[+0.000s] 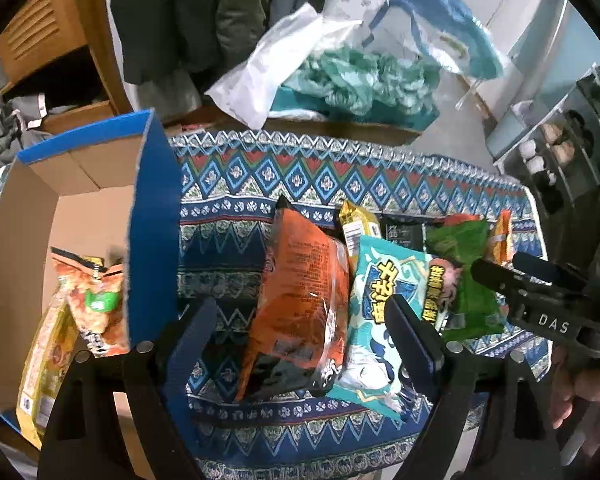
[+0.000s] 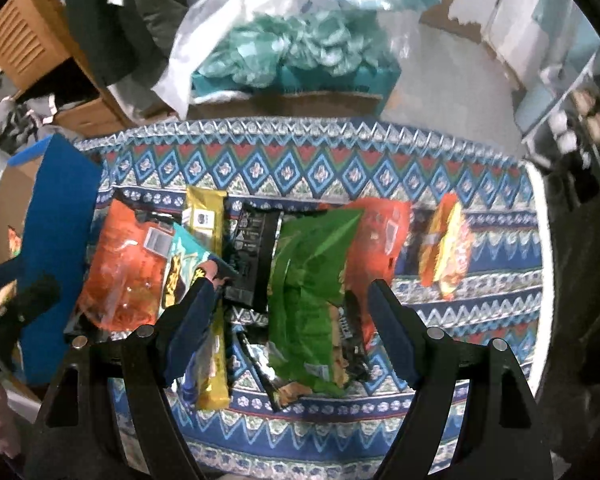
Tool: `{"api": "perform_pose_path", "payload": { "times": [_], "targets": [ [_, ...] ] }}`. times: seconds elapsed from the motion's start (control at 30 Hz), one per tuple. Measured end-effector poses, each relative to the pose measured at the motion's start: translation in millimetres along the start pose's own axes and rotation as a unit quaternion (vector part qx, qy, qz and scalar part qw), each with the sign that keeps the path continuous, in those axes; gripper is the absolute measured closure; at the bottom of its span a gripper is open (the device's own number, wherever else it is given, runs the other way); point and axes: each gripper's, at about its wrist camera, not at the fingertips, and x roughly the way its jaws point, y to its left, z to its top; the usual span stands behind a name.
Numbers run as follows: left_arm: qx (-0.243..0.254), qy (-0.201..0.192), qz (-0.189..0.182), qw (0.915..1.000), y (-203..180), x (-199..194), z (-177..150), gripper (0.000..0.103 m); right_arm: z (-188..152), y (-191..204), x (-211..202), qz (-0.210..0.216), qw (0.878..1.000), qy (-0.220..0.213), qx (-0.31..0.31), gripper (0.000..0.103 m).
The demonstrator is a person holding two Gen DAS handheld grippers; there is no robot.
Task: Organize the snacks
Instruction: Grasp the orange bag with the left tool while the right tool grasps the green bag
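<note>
Snack packets (image 2: 308,296) on patterned cloth (image 2: 500,320), both grippers' jaws apart (empty)

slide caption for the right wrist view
Open right tongs hover over a green snack bag on the patterned tablecloth.

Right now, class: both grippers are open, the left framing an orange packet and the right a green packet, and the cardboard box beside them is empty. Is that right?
Not quite. The cardboard box is not empty: the left wrist view shows snack packets inside. The rest holds: left gripper open around the orange packet, right gripper open around the green packet.
</note>
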Motion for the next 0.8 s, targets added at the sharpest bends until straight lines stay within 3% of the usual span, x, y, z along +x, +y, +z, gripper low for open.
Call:
{"api": "perform_pose_path", "payload": {
  "times": [0.63, 0.8],
  "targets": [
    [0.036, 0.077, 0.057, 0.9948, -5.7, 79.8, -3.2, 0.016, -2.8, -38.2, 46.4, 0.023, 0.998, 0.031, 0.057, 0.023],
    [0.035, 0.094, 0.044, 0.9939, -5.5, 95.0, -8.4, 0.015, -6.0, -38.2, 44.0, 0.024, 0.998, 0.028, 0.051, 0.023]
  ]
}}
